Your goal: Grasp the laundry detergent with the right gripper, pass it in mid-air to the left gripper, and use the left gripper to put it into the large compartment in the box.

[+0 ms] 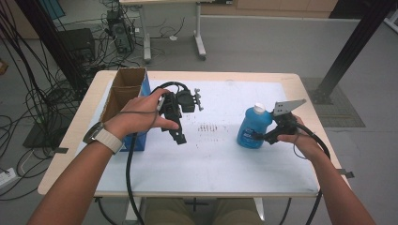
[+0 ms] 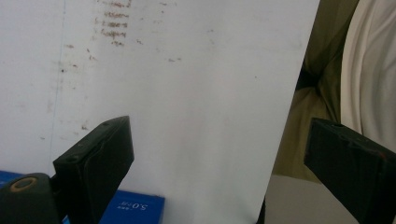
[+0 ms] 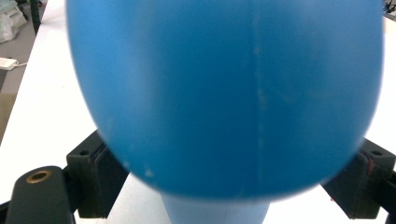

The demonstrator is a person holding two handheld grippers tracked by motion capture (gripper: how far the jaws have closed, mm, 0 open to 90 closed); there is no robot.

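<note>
A: Status of the right gripper [image 1: 264, 136]?

B: Its jaws stand on either side of the blue bottle [image 1: 253, 126], which rests upright on the tabletop [image 1: 211, 159] directly ahead of the gripper. In the right gripper view the bottle body [image 3: 224, 93] bulges between the jaws and overlaps both. Whether the pads actually press on the plastic cannot be confirmed; the close view is blurred at the contact lines.

A: Left gripper [image 1: 180, 136]?

B: Wide apart and empty, held over bare tabletop [image 2: 187, 93], with the cardboard box [image 1: 123, 91] behind and beside the hand [image 1: 141, 117]. Nothing lies between its jaws.

A: Failure modes from here?

B: Three are likely. First, the bottle wall is rounded and smooth, so a hold at the widest part may slide up or down the curve under closing force, and the bottle could squirt forward out of the jaws. Second, the gripper meets the bottle from one side near its lower body; an off-centre push before both pads seat could tip it away from the gripper. Third, thin plastic may dent under hard closure, loosening the hold on lift.

A: Mitigation?

B: Centre the jaws on the body, close gradually, and lift only once both pads bear evenly
</note>
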